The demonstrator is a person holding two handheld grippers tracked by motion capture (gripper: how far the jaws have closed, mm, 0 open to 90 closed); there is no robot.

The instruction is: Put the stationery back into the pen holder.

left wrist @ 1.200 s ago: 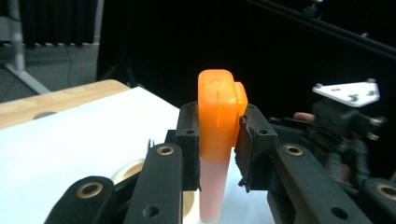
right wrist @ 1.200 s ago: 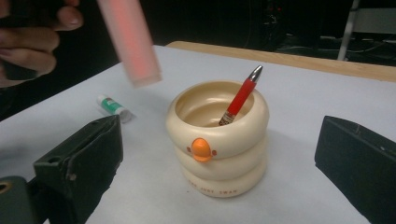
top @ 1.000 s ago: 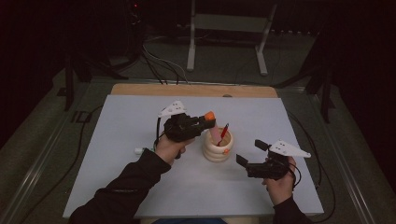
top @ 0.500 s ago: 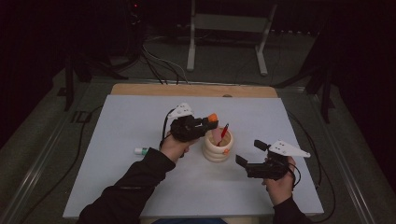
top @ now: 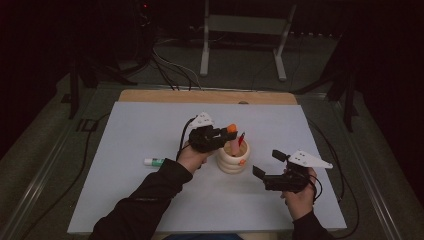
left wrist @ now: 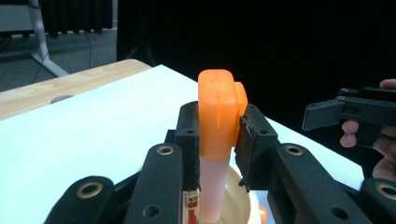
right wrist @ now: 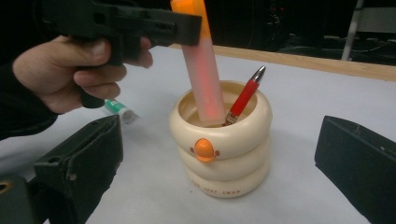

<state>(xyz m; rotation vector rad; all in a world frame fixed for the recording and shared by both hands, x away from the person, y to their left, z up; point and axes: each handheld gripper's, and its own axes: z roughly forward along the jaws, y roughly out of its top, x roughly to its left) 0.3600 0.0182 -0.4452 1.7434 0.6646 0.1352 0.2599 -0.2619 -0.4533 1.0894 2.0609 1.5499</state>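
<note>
Jaws of the left gripper (left wrist: 219, 135) are clamped on the orange cap of a highlighter (left wrist: 215, 140), one black pad on each side of the cap, and the pale pink barrel hangs straight down from the grip. In the right gripper view that barrel (right wrist: 201, 65) goes into the mouth of a cream pen holder (right wrist: 222, 140) shaped like stacked rings, with a small orange duck bill on its front. Its lower end is inside the rim, leaning towards the rim's left side. A red pen (right wrist: 243, 98) stands in the same holder, just to the right of the highlighter, tilted against the far rim, close but not touching the barrel as far as one can tell.

From the high view, the left gripper (top: 220, 136) sits directly above the holder (top: 233, 160). Behind that hand, a white and green glue stick (top: 154, 161) lies flat on the white table sheet (top: 150, 125), well apart from the holder. The right gripper (top: 270, 167) hovers off to the holder's other side, jaws spread wide with nothing between them, aimed at the holder. Bare sheet runs all around the holder, and the sheet's far wooden edge (top: 165, 95) lies well beyond it.
</note>
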